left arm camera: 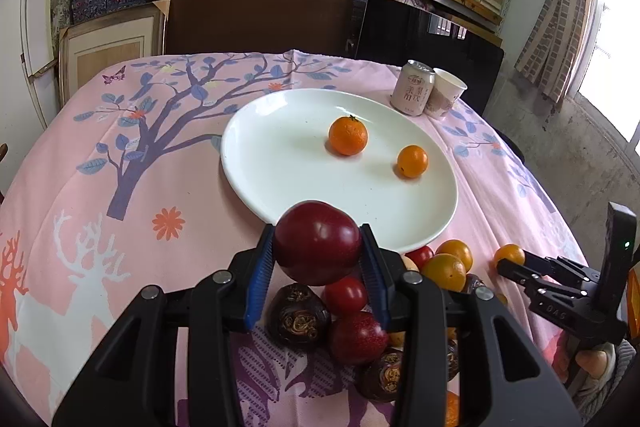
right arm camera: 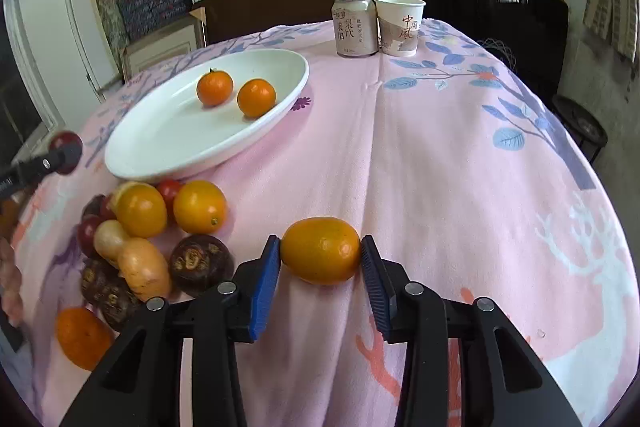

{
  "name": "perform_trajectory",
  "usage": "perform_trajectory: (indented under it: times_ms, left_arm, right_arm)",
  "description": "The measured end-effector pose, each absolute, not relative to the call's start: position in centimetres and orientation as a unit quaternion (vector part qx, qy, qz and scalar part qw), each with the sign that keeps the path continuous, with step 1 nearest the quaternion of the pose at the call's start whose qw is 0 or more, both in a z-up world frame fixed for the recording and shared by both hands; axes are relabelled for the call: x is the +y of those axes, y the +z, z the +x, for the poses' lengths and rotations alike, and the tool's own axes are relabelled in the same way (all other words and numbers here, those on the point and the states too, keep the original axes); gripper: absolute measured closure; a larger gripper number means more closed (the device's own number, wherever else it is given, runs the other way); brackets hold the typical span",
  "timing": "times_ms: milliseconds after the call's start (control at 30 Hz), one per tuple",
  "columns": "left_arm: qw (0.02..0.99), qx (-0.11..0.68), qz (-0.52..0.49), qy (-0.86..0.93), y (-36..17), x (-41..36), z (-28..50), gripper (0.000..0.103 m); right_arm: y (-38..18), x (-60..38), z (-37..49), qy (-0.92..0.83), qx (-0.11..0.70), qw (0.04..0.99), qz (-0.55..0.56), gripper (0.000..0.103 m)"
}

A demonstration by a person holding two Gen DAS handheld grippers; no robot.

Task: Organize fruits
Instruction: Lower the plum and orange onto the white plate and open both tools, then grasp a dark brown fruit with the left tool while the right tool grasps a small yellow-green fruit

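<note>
My left gripper (left arm camera: 318, 251) is shut on a dark red plum (left arm camera: 317, 242), held above the near rim of the white plate (left arm camera: 280, 155). Two oranges (left arm camera: 348, 135) (left arm camera: 412, 161) lie on the plate. My right gripper (right arm camera: 321, 253) is shut on an orange kumquat (right arm camera: 321, 250) just above the pink cloth; it also shows in the left wrist view (left arm camera: 505, 265). A pile of fruit (right arm camera: 160, 227) lies by the plate's near edge: oranges, cherry tomatoes, plums, dark water chestnuts and pale tubers.
A drink can (right arm camera: 355, 26) and a paper cup (right arm camera: 400, 25) stand at the table's far edge, right of the plate. The pink patterned tablecloth (right arm camera: 460, 167) covers the table. Shelves of boxes and chairs stand behind.
</note>
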State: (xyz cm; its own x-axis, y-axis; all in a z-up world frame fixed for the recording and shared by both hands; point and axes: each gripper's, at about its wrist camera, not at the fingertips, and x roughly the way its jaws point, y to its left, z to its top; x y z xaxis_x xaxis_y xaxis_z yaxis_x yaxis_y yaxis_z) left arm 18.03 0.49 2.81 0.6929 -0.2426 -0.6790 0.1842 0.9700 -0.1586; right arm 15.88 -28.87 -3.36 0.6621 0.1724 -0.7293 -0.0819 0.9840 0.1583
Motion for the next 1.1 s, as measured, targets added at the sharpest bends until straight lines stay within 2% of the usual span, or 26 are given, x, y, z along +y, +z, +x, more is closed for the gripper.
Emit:
perform_trajectory:
  times_ms: [200,333,367,400,467,600,700,767,900,1000,1100]
  left_arm:
    - [0.919,0.376,-0.018,-0.113,3.5,-1.3,20.6,0.062]
    - [0.915,0.389,-0.014,-0.112,2.4,-2.4,22.8,0.062]
    - [0.913,0.392,-0.011,-0.112,2.0,-2.6,23.1,0.06]
    - [0.913,0.392,-0.006,-0.111,1.7,-2.7,23.2,0.049]
    - [0.92,0.379,0.013,-0.102,1.6,-2.8,22.9,0.031]
    - [0.925,0.366,0.008,-0.105,2.5,-2.4,22.3,0.029]
    - [0.929,0.358,0.012,-0.097,2.8,-1.7,21.3,0.021]
    - [0.932,0.353,0.021,-0.08,2.8,-1.0,20.4,0.02]
    - [0.925,0.374,-0.006,-0.069,1.8,1.5,18.7,0.014]
    - [0.918,0.391,-0.021,-0.055,0.6,3.1,17.1,0.013]
    - [0.913,0.404,-0.027,-0.037,-0.5,4.3,15.9,0.013]
  right_arm:
    - [1.5,-25.7,18.7,0.115,0.369,0.92,0.066,0.061]
    - [2.1,-23.0,21.7,0.133,0.355,0.922,0.079,0.061]
    - [1.9,-22.7,22.2,0.135,0.353,0.922,0.084,0.06]
    - [1.5,-22.6,22.5,0.135,0.353,0.922,0.085,0.048]
    - [1.5,-22.7,22.1,0.129,0.339,0.929,0.07,0.043]
    - [2.9,-24.2,20.5,0.132,0.307,0.939,0.084,0.036]
    - [3.3,-25.4,19.6,0.127,0.293,0.942,0.104,0.026]
    - [3.2,-25.9,19.1,0.119,0.292,0.943,0.109,0.025]
    - [1.9,-27.9,17.5,0.098,0.304,0.938,0.132,0.021]
    - [1.3,-29.4,16.3,0.08,0.302,0.937,0.157,0.013]
    - [1.1,-30.6,15.3,0.069,0.296,0.937,0.173,0.011]
